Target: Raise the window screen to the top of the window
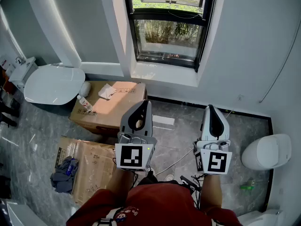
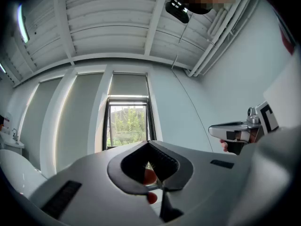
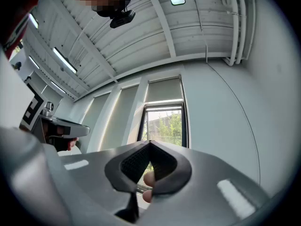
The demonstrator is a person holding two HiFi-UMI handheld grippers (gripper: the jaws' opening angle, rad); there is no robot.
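One dark-framed window, cropped at the frame's top edge, has its screen too indistinct to make out; the left hand-held gripper and right hand-held gripper are both closed, empty.

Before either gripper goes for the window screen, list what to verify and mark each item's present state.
1. Left gripper empty: ok, jaws shut on nothing.
2. Right gripper empty: ok, jaws shut on nothing.
3. Jaws open for a grasp: not ok.
4. Grippers at the window: not ok, both well short of it.
5. Floor before the window free: not ok, a cardboard box stands at its left side.
6. Pull bar on the screen found: cannot tell.
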